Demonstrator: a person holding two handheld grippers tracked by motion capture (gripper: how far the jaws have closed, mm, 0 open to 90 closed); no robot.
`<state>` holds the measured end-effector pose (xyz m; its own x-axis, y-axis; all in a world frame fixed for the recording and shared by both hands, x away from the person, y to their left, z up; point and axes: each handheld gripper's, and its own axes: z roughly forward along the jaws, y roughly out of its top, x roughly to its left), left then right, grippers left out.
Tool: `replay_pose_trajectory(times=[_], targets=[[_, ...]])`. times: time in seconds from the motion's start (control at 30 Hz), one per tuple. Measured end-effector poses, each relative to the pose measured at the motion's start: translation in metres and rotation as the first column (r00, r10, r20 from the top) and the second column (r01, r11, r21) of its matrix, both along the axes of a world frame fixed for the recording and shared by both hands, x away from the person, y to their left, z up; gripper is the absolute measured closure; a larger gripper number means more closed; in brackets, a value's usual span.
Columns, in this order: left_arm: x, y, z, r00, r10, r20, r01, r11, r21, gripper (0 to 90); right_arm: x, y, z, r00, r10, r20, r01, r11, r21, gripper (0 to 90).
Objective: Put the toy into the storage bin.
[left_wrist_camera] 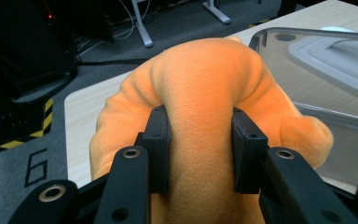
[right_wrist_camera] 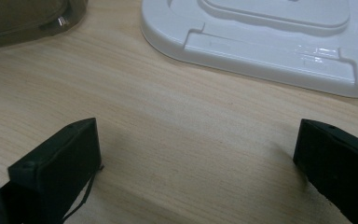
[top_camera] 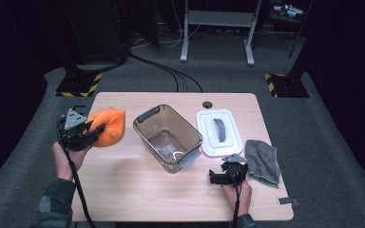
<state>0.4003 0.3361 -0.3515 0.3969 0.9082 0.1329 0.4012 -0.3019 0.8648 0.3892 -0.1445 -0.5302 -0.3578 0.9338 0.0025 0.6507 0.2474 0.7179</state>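
Over the left part of the worktop (top_camera: 123, 190), the left hand-held gripper (top_camera: 91, 130) is clenched on an orange plush toy (top_camera: 109, 126), which hangs clear of the wood just beside the bin. That clear plastic bin (top_camera: 168, 137) stands open in the middle of the worktop, between the toy and everything on the right, with a small scrap of something lying on its floor. To the right of the bin lies its white lid (top_camera: 218, 133), flat, with a grey handle in its middle; a grey cloth (top_camera: 262, 161) lies crumpled near the right edge, touching or nearly touching the lid's corner. The right hand-held gripper (top_camera: 216, 176) rests low at the front, just before the lid, with its jaws spread wide and nothing between them. Seen from the left gripper view, both pads (left_wrist_camera: 158, 144) dent the toy's soft middle, and the bin's rim stands close behind it. From the right gripper view, bare wood lies between the two black jaws, with the lid's rim beyond and a corner of the bin at upper left.
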Motion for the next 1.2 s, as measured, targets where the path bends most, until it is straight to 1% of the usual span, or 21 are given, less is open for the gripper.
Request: replay_pose_trajectory(times=[0.07,0.13,0.23,0.27,0.33,0.43,0.47,0.6,0.63,0.7,0.83,0.9,0.97,1.0,1.03,1.2], targets=[[0.002,0.0,0.004,1.0,-0.006,0.002,0.006,1.0,0.002,64.6,0.0,0.0,0.0,1.0,0.0,0.0,0.0,1.0,0.0,0.0],[0.004,-0.002,0.007,0.9998,-0.01,0.015,0.01,0.9999,-0.002,64.6,0.0,0.0,0.0,1.0,0.0,0.0,0.0,1.0,0.0,0.0],[0.007,-0.003,0.012,0.9995,-0.026,0.017,0.026,0.9996,0.008,64.6,0.0,0.0,0.0,1.0,-0.003,0.001,0.003,1.0,-0.001,0.0],[0.008,-0.005,0.014,0.9993,-0.027,0.027,0.026,0.9996,0.006,64.6,0.0,-0.001,0.0,1.0,0.002,0.001,-0.002,1.0,-0.007,0.0],[0.01,-0.007,0.018,0.9987,-0.04,0.031,0.039,0.9992,0.01,64.6,0.0,-0.001,0.0,1.0,0.001,-0.001,-0.001,1.0,-0.005,0.0],[0.014,-0.012,0.024,0.9973,-0.058,0.044,0.057,0.9982,0.019,64.5,0.0,-0.001,0.0,1.0,0.002,-0.001,-0.002,1.0,-0.007,0.0],[0.015,-0.012,0.026,0.997,-0.065,0.041,0.064,0.9976,0.028,64.5,0.0,-0.001,0.0,1.0,0.002,0.001,-0.002,1.0,-0.007,0.0],[0.02,-0.02,0.033,0.9945,-0.089,0.054,0.088,0.9957,0.03,64.4,0.0,-0.001,0.0,1.0,0.004,0.003,-0.004,1.0,-0.006,0.0],[0.022,-0.022,0.035,0.9934,-0.1,0.055,0.098,0.9944,0.039,64.4,0.0,-0.001,0.0,1.0,0.004,0.001,-0.004,1.0,-0.007,0.0],[0.024,-0.026,0.038,0.9922,-0.111,0.057,0.108,0.9932,0.042,64.4,0.0,-0.001,0.0,1.0,0.004,0.002,-0.004,1.0,-0.007,0.0],[0.029,-0.035,0.042,0.988,-0.141,0.064,0.138,0.9893,0.049,64.3,0.0,-0.001,0.0,1.0,0.003,0.001,-0.003,1.0,-0.007,0.0],[0.031,-0.038,0.044,0.984,-0.162,0.074,0.159,0.9861,0.048,64.3,0.0,-0.001,0.0,1.0,0.004,0.002,-0.004,1.0,-0.006,0.0],[0.033,-0.042,0.046,0.9816,-0.178,0.069,0.175,0.983,0.057,64.3,0.0,-0.001,0.0,1.0,0.004,0.001,-0.004,1.0,-0.007,0.0],[0.034,-0.044,0.047,0.9792,-0.19,0.071,0.186,0.9806,0.062,64.3,0.0,-0.001,0.0,1.0,0.004,0.002,-0.004,1.0,-0.007,0.0],[0.035,-0.046,0.048,0.9782,-0.194,0.075,0.19,0.9801,0.057,64.2,0.0,-0.001,0.0,1.0,0.003,0.001,-0.003,1.0,-0.007,0.0],[0.038,-0.055,0.051,0.971,-0.226,0.079,0.221,0.9731,0.065,64.0,0.0,-0.001,0.0,1.0,0.004,0.002,-0.004,1.0,-0.007,0.0]])
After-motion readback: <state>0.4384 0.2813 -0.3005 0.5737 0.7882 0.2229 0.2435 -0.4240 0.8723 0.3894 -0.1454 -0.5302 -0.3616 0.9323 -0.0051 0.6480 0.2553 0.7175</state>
